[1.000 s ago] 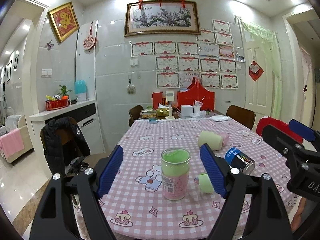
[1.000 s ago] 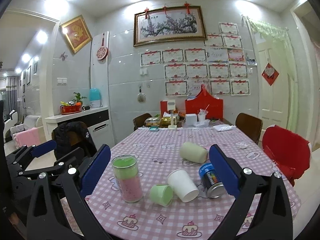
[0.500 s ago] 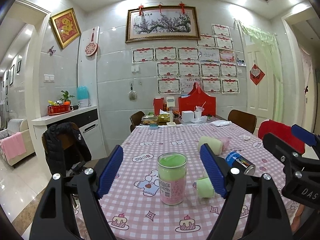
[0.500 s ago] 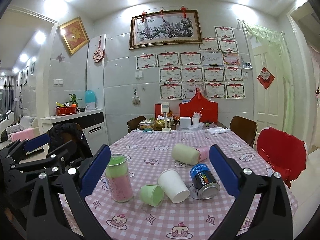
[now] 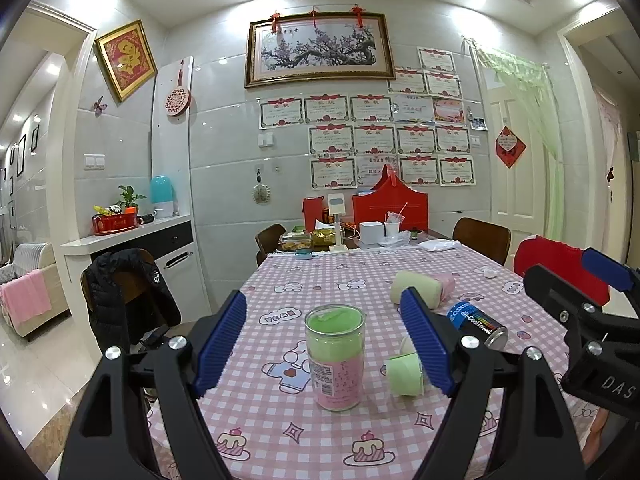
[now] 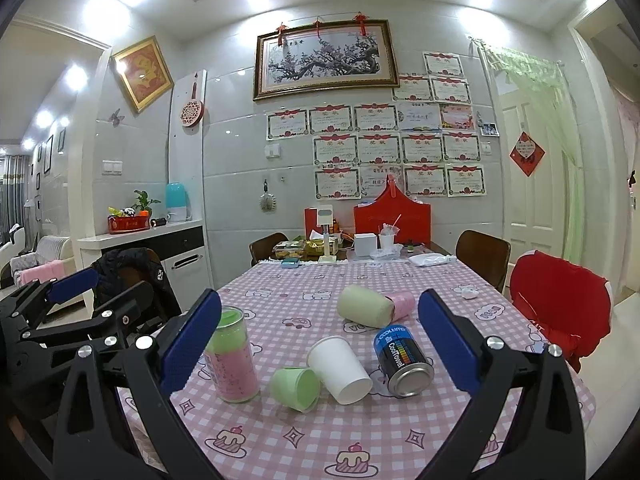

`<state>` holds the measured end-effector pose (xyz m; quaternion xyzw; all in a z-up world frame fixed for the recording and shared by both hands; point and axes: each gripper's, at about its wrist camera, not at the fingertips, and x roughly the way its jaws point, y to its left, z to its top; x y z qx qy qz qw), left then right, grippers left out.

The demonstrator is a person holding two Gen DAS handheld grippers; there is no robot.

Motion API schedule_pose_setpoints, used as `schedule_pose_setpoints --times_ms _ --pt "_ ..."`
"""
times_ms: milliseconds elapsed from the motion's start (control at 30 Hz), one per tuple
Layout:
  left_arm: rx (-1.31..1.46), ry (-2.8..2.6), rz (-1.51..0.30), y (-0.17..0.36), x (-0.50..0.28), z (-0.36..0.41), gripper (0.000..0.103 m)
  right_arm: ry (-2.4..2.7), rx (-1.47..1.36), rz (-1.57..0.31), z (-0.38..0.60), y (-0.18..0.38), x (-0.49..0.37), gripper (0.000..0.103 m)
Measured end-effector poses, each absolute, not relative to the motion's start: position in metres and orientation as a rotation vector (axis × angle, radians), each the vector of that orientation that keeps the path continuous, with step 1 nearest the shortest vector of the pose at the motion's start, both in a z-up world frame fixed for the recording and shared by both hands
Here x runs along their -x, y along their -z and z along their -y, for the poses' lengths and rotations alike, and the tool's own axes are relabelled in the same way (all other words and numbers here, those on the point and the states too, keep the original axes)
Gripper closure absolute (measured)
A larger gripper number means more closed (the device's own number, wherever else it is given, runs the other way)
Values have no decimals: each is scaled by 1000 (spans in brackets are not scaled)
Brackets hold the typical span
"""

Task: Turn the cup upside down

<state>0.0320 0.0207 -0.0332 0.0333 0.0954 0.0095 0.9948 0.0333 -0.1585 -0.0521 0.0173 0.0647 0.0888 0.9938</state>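
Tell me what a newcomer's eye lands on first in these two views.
The tall clear cup with green and pink filling, upright between the open left gripper. Right of it, a green cup, a white paper cup and a blue can lie tipped on the pink checked tablecloth, framed by the open right gripper.

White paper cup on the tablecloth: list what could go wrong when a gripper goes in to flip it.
1. The white paper cup lies on its side, close beside the small green cup and the blue can; the open right gripper may knock either one, and both could roll.
2. Thin paper may crush under a hard squeeze.
3. The tall glass jar stands upright between the left gripper's fingers; a sweep could topple it.
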Motion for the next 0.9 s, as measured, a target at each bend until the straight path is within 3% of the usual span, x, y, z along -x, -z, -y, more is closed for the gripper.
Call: schedule_pose_setpoints --times_ms 900 --pt "-67 -18 -192 34 -32 -19 25 -180 -33 -156 158 57 -36 8"
